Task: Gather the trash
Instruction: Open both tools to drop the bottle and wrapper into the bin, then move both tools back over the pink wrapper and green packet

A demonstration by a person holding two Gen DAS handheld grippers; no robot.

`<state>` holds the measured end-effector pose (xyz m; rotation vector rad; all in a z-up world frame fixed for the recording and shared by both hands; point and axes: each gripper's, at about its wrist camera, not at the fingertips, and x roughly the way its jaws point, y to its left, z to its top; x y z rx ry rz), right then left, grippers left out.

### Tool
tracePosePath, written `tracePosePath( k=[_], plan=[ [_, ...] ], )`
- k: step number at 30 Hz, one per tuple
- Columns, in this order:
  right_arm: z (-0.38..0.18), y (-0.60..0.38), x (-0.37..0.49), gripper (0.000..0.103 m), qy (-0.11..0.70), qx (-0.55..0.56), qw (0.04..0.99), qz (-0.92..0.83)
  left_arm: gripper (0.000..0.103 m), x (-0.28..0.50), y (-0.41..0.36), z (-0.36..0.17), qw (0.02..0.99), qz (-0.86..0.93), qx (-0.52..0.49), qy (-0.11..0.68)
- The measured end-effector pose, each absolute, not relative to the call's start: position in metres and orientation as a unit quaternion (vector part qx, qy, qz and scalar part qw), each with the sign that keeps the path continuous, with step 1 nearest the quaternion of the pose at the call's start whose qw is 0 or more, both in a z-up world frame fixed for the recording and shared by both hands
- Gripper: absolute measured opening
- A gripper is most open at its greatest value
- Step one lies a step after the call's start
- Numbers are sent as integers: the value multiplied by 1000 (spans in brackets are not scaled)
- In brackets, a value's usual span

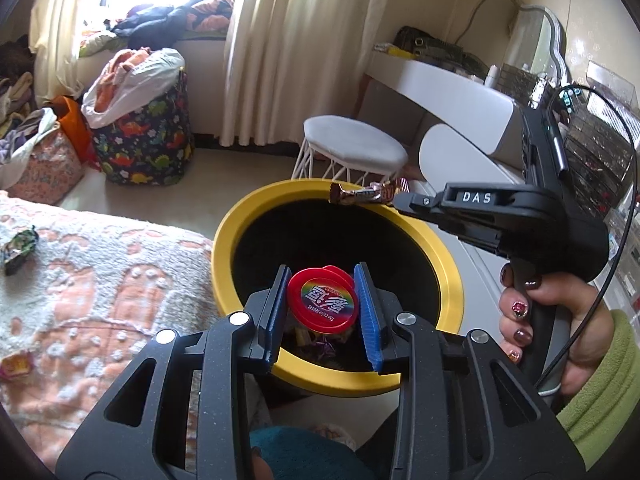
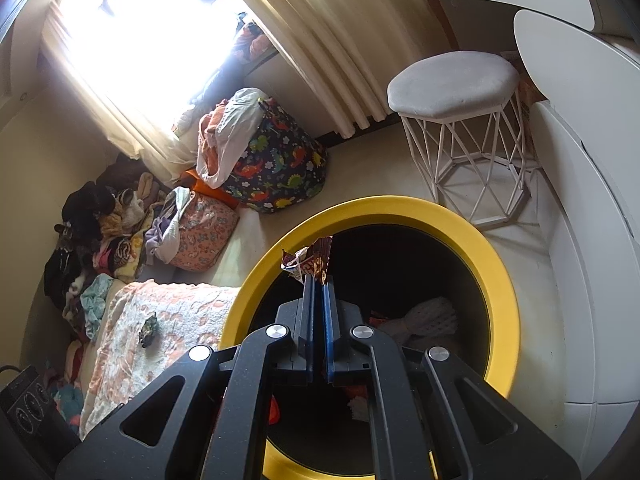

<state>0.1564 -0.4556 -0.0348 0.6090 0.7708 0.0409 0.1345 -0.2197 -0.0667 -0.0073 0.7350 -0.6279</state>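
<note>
A yellow-rimmed black trash bin (image 1: 224, 236) stands beside the bed; it also shows in the right wrist view (image 2: 496, 264). My left gripper (image 1: 322, 280) is shut on a round red lid with a rainbow label (image 1: 322, 306), held over the bin's opening. My right gripper (image 2: 319, 280) is shut on a brown candy wrapper (image 2: 310, 262), held over the bin's far rim; the wrapper (image 1: 368, 193) and the right gripper (image 1: 400, 202) also show in the left wrist view. Trash lies at the bin's bottom (image 2: 424, 318).
A pink and white blanket (image 1: 100, 280) covers the bed, with a dark wrapper (image 1: 18, 248) on it, also in the right wrist view (image 2: 149, 329). A white wire stool (image 2: 456, 88), a dinosaur-print bag (image 1: 148, 140), clothes piles and a white vanity (image 1: 452, 92) surround the bin.
</note>
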Motion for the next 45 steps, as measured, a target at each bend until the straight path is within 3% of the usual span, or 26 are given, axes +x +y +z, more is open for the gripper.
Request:
tracePosePath(
  k=[13, 15, 17, 19, 23, 24, 25, 32, 45],
  plan=[
    [-43, -455, 157, 5, 381, 305, 872, 14, 26, 145, -231, -90, 867, -309, -8, 391],
    [-46, -457, 157, 12, 383, 312, 869, 13, 26, 148, -233, -91, 864, -312, -11, 395],
    [-47, -458, 156, 40, 382, 319, 868, 7, 29, 150, -231, -92, 862, -312, -16, 399],
    [-45, -459, 154, 44, 378, 323, 868, 0, 50, 149, -230, -91, 865, -305, -16, 398],
    [-40, -459, 153, 56, 368, 316, 874, -5, 71, 143, -219, -85, 875, -288, -28, 389],
    [-38, -456, 153, 56, 366, 311, 877, -6, 85, 142, -214, -83, 879, -278, -32, 385],
    [-37, -455, 153, 59, 364, 305, 880, -4, 92, 141, -210, -82, 883, -271, -35, 382],
    [-18, -426, 151, 72, 340, 241, 909, 17, 92, 133, -177, -69, 909, -209, -37, 360],
    [12, -372, 148, 75, 304, 196, 928, 87, 92, 123, -116, -43, 938, -133, -51, 314]
  ],
)
